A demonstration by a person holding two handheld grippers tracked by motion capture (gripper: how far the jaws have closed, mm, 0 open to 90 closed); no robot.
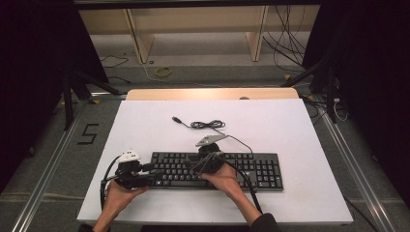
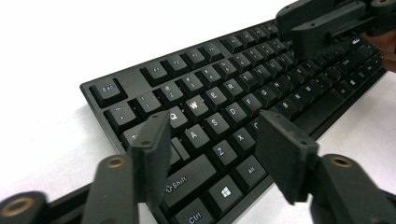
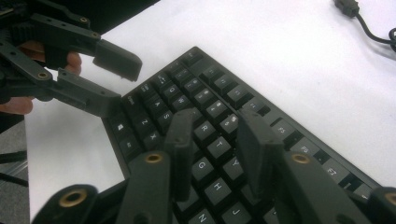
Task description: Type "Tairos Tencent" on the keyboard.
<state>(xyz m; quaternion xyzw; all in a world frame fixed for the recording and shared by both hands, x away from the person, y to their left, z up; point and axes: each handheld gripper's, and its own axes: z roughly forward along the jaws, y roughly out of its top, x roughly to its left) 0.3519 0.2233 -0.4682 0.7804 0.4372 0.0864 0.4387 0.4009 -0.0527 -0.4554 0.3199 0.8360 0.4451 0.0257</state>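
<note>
The black full-size plastic keyboard [image 1: 215,170] lies flat on the white table board [image 1: 145,125], near its front edge. The left gripper [image 2: 212,149] stands moderately open over the keyboard's left-end keys, holding nothing. The right gripper [image 3: 215,140] stands partly open above the middle letter keys, also empty.
</note>
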